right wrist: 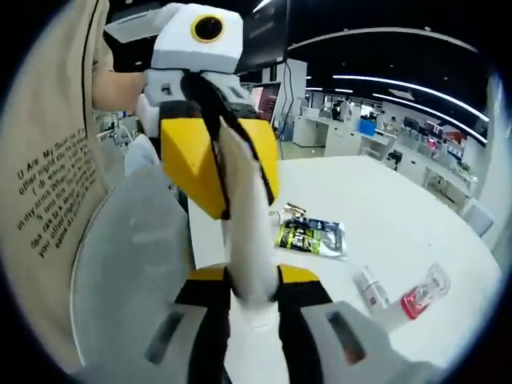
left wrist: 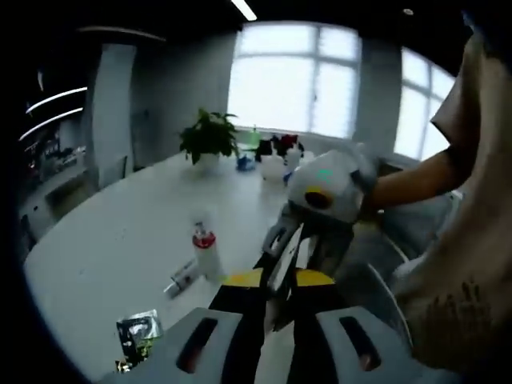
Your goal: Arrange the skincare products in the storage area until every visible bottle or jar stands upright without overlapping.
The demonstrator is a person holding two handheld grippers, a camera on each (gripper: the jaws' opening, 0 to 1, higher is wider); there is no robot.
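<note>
Both tools are held up close together above the surface [left wrist: 112, 240], facing each other, seemingly poised before any product is picked; the left tool [left wrist: 276, 308] and right tool [right wrist: 252, 320] grip nothing, though I cannot tell how far their jaws are parted. A red-capped clear bottle [left wrist: 206, 252] stands upright on the surface with a small white tube [left wrist: 182, 278] lying flat just beside it, and a dark sachet [left wrist: 138, 332] nearer the edge.
</note>
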